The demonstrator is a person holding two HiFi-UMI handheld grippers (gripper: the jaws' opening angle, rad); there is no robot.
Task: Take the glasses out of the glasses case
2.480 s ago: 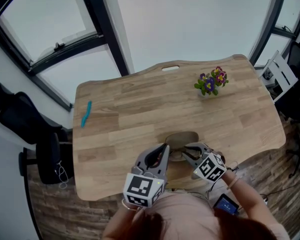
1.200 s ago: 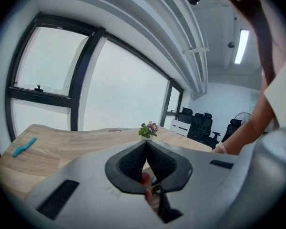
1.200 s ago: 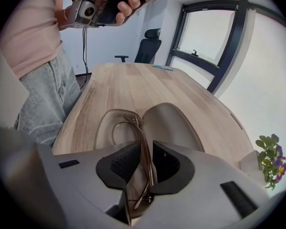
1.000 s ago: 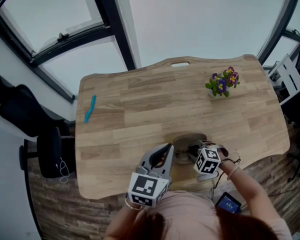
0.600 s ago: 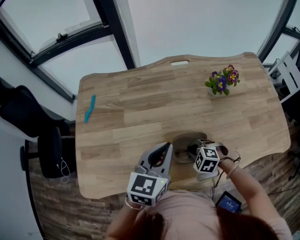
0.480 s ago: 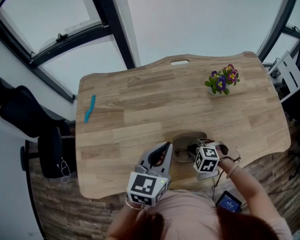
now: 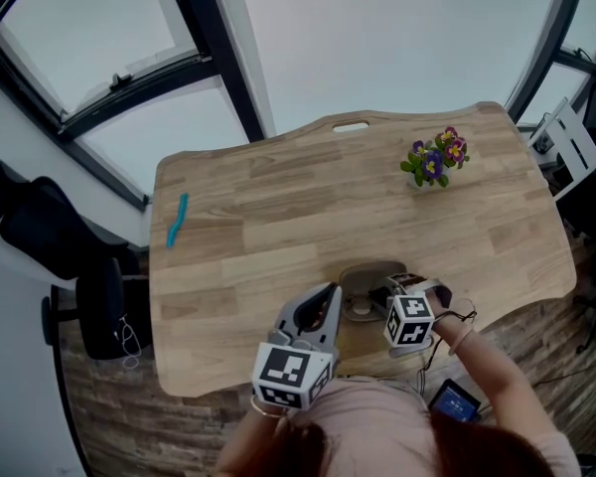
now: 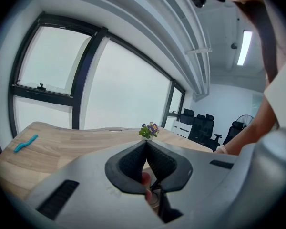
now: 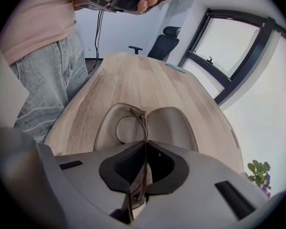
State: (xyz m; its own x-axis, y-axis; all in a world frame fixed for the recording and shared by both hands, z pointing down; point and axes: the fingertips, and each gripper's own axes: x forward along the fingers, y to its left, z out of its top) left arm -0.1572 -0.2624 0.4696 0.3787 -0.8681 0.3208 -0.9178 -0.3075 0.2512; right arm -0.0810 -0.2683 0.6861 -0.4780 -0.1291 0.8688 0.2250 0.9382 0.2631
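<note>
An open beige glasses case [image 7: 371, 276] lies on the wooden table [image 7: 278, 207] near its front edge. In the right gripper view the case [image 9: 174, 123] lies open below, and thin metal-framed glasses [image 9: 128, 123] stand on edge over it. My right gripper [image 9: 144, 144] is shut on the glasses' frame, which runs straight between its pads. From the head view the right gripper [image 7: 389, 292] sits at the case's right end. My left gripper [image 7: 327, 294] hovers at the case's left end, shut with nothing in it; it [image 8: 146, 144] points towards the far side of the table.
A small pot of purple and yellow flowers [image 7: 432, 160] stands at the back right. A blue pen-like item [image 7: 175, 221] lies near the left edge. A dark office chair [image 7: 50, 246] stands left of the table, and a small device [image 7: 447, 401] shows by the person's right forearm.
Since 2.5 s ago my right gripper has turned, moved in over the case and shut on the glasses. In the last half second nothing but the camera shifts. The left gripper stays put.
</note>
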